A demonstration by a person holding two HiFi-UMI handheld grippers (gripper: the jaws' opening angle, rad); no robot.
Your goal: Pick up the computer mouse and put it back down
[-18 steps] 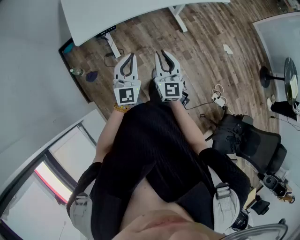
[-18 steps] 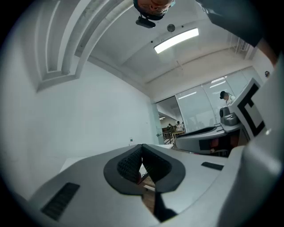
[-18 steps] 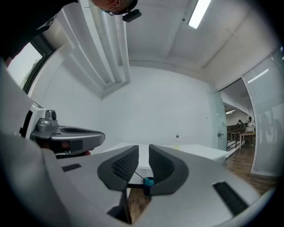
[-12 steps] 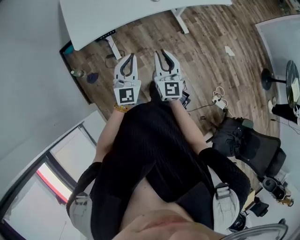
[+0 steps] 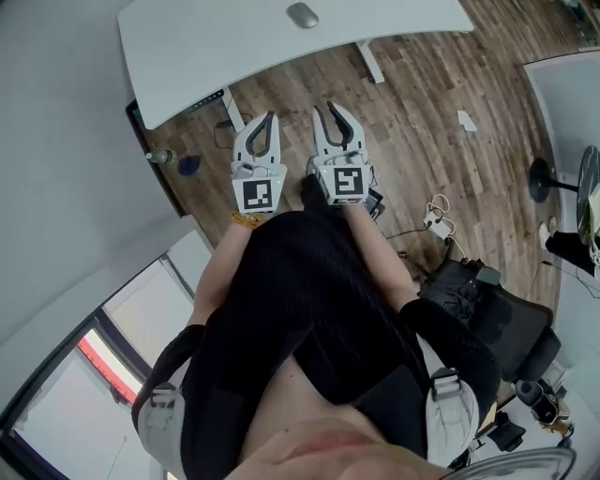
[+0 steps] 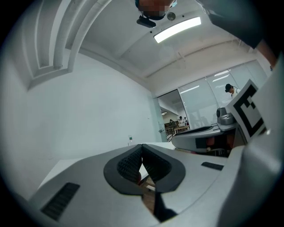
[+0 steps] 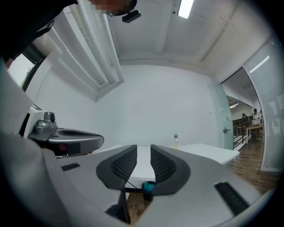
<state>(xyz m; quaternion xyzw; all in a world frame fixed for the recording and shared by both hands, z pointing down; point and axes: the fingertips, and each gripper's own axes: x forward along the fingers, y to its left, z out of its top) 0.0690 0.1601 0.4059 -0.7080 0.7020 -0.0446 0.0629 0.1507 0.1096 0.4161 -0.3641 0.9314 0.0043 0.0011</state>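
A grey computer mouse lies on the white desk at the top of the head view, well ahead of both grippers. My left gripper and right gripper are held side by side at waist height over the wooden floor, short of the desk's near edge. In the left gripper view the left gripper has its jaw tips touching, empty. The right gripper shows only a narrow slit between its pads, nothing in it. Neither gripper view shows the mouse.
A black office chair stands at the right, with cables and a power strip on the floor beside it. A small bottle sits on the floor by the left wall. Desk legs come down ahead. Another white table is far right.
The head view has tipped forward, so more of the white desk and now the mouse show at the top. Both grippers stay side by side, barely shifted.
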